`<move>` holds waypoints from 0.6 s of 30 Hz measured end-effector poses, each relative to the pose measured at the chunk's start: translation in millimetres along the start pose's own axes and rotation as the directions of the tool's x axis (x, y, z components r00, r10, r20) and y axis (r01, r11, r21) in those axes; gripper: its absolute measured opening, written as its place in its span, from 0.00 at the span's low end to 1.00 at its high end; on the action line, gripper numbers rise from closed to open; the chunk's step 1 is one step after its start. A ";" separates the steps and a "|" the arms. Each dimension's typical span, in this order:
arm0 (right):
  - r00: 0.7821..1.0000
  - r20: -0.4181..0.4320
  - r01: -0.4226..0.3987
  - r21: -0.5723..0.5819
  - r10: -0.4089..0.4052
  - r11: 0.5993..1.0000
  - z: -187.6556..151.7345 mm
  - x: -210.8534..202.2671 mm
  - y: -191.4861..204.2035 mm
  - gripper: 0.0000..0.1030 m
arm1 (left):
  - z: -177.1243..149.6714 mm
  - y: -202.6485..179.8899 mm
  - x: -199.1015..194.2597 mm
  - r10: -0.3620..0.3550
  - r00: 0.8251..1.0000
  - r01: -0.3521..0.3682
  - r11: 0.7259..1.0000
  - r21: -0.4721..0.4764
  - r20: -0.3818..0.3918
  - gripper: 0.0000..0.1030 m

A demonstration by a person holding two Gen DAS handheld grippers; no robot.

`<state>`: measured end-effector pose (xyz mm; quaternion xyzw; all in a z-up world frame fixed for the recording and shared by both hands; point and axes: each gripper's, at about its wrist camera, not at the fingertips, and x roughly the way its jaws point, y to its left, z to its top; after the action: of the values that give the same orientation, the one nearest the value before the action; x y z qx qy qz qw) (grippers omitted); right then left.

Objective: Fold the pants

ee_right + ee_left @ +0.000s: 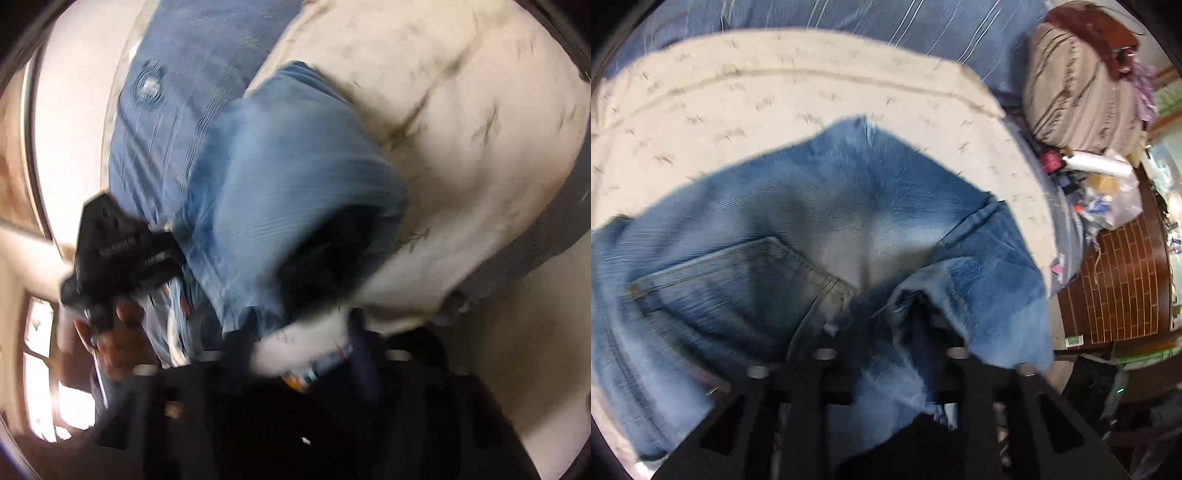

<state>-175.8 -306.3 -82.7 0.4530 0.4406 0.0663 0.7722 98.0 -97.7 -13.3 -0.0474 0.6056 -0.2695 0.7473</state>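
The pants are blue jeans (pixel 820 236) with a back pocket showing, held up over a cream patterned bedspread (pixel 738 96). My left gripper (pixel 886 314) is shut on the jeans' waistband, its fingertips buried in denim. In the right wrist view the jeans (pixel 295 177) hang in a blurred bunch. My right gripper (pixel 295 314) is shut on the denim, its fingers mostly hidden by cloth. The left gripper's black body (pixel 118 247) and the hand holding it show at the left of that view.
A blue striped sheet (pixel 886 22) lies beyond the bedspread. A brown striped pillow (pixel 1078 92) and a cluttered brick-pattern floor (pixel 1119 280) lie at the right. The bedspread (pixel 461 147) fills the right wrist view's right side.
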 end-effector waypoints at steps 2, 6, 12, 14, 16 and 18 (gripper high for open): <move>0.994 0.064 -0.081 -0.053 0.084 0.995 5.3 -32.6 12.6 0.58 | -9.2 7.3 -23.6 0.000 0.999 0.000 1.000 0.011 0.046 0.42; 0.965 0.252 -0.047 -0.086 0.067 0.995 40.5 -71.1 19.5 0.76 | -35.3 16.2 -29.8 -0.098 0.995 0.099 0.995 -0.029 0.020 0.58; 0.972 0.221 0.100 -0.080 -0.080 0.992 114.4 -21.8 8.4 0.76 | -26.8 23.9 20.6 -0.150 0.984 0.136 0.981 -0.139 -0.093 0.56; 0.976 0.163 0.157 -0.063 -0.145 0.986 136.9 9.3 -1.7 0.74 | -12.1 13.0 27.4 -0.150 0.985 0.136 0.981 -0.139 -0.089 0.43; 0.982 0.112 0.160 -0.058 -0.152 0.985 144.3 30.2 -6.8 0.22 | 2.8 -0.8 30.2 -0.126 0.990 0.119 0.988 -0.096 -0.070 0.29; 0.971 0.141 0.213 -0.134 -0.195 0.968 147.1 27.3 9.7 0.18 | 17.3 -13.9 22.5 -0.137 0.991 0.135 0.988 -0.071 -0.013 0.25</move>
<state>-47.5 -381.3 -62.7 0.3497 0.4289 -0.0099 0.8329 112.0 -124.3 -23.1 -0.1121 0.6167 -0.2990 0.7195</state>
